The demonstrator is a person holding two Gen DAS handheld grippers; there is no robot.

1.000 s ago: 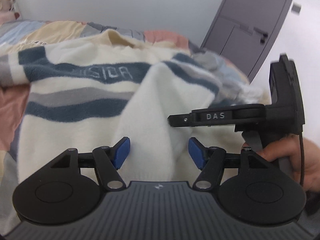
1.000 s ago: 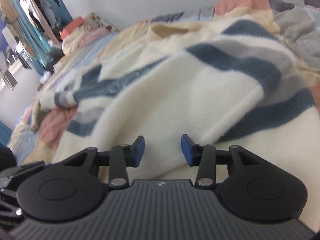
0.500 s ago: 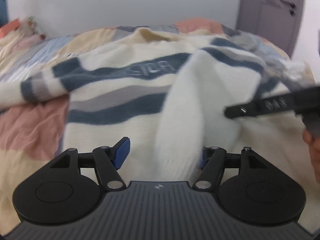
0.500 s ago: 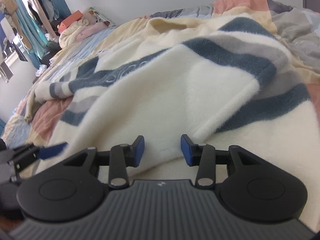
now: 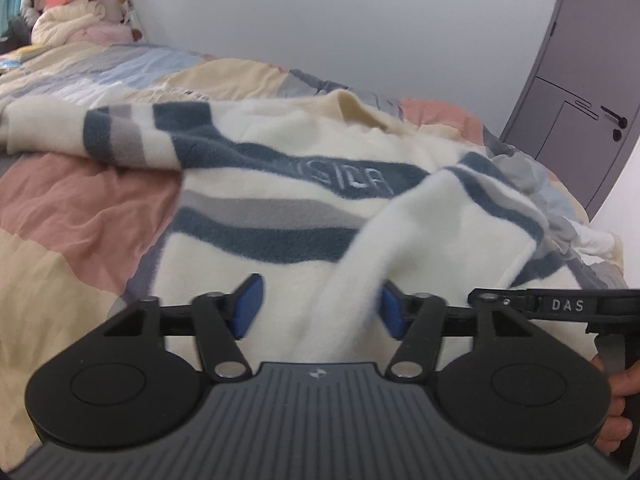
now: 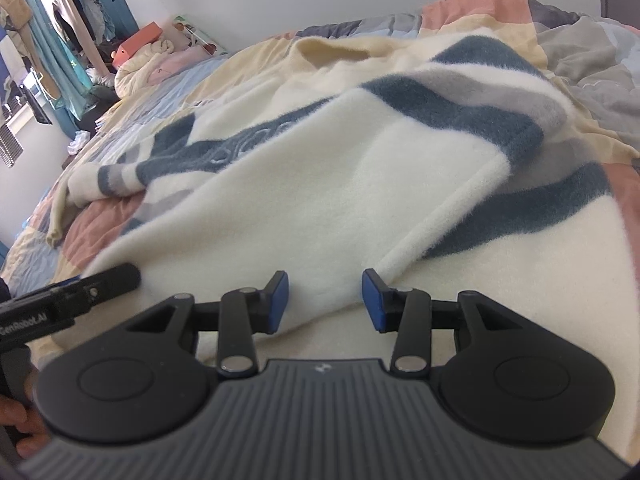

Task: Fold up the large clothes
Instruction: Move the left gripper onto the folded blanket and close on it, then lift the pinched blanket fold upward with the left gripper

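Two claws work a striped sweater (image 5: 280, 200) spread on the bed (image 5: 80, 208): left claw (image 5: 318, 306) closing around the folded-over sleeve (image 5: 420, 240); right claw (image 6: 324, 300) parted, straddling its cuff for squaring.

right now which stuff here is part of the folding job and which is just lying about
Part of the job:
- cream fleece sweater with blue and grey stripes
- left tool, jaws closing, sweater fabric between them
- right tool, sweater edge between its jaws

Just lying about:
- pastel patchwork quilt
- orange box
- hanging clothes
- grey door
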